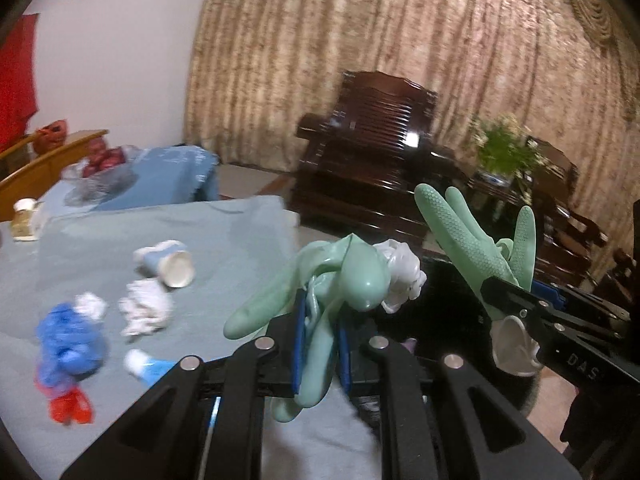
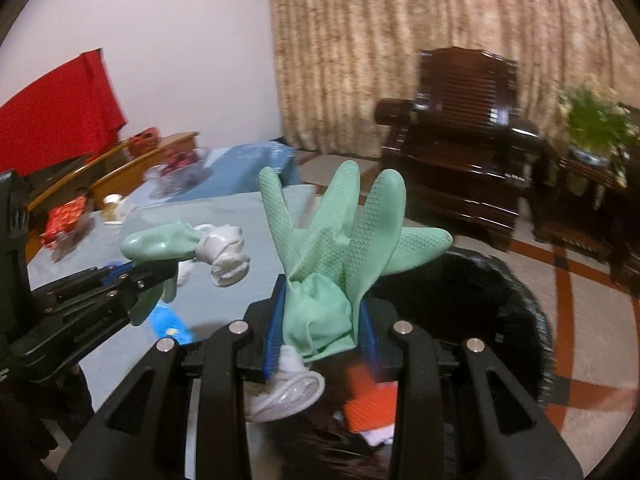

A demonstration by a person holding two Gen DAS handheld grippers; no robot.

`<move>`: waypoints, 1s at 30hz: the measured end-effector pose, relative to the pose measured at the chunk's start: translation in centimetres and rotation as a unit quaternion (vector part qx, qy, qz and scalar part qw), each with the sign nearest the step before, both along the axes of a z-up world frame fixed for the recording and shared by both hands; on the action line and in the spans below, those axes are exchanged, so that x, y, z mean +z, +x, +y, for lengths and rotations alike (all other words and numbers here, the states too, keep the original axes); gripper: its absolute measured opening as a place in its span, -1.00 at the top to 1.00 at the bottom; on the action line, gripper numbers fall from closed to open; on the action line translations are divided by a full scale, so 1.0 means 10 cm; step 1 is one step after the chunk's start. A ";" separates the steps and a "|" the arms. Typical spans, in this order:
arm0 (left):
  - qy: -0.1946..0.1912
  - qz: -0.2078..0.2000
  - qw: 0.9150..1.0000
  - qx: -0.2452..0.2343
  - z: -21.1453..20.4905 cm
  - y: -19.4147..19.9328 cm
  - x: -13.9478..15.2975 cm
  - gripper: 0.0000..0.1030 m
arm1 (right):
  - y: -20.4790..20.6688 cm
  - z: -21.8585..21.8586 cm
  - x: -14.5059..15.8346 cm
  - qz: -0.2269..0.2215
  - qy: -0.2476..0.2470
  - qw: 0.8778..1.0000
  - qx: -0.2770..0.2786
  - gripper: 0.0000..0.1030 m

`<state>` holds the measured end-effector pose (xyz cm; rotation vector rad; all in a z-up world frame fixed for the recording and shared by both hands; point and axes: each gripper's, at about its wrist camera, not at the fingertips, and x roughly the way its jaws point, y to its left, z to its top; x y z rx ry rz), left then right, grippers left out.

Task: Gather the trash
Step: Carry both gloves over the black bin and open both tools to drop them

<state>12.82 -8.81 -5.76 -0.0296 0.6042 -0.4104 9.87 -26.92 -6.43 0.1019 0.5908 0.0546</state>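
I'm over the black bin (image 2: 500,300) beside the table (image 1: 120,240). Right gripper (image 2: 320,332) fingers pinch a limp green glove (image 2: 340,232) at its cuff; left gripper (image 1: 322,344) fingers pinch another glove (image 1: 344,276), inside-out. Light, floppy, slick rubber: bunched cuff grips best.

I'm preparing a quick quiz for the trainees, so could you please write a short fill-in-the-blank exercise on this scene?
1. Each gripper, left gripper and right gripper, is shut on a ____ rubber glove.
2. The paper cup on the table lies on its ____.
3. The right glove has its fingers pointing ____.

Missing words: green; side; up
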 end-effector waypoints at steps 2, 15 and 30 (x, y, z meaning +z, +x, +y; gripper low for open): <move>0.004 0.004 1.000 -0.019 -0.21 0.03 -0.05 0.73 | -0.04 -0.17 -0.06 0.005 -0.003 1.000 -0.022 0.40; 0.029 0.031 0.995 -0.087 -1.14 0.20 -0.39 0.73 | -0.14 -0.79 -0.56 0.056 0.002 0.994 -0.096 0.39; -0.009 0.066 0.991 -0.119 -1.18 0.27 -0.42 -0.19 | -0.21 -0.92 -0.67 0.060 -0.001 0.989 -0.137 -0.37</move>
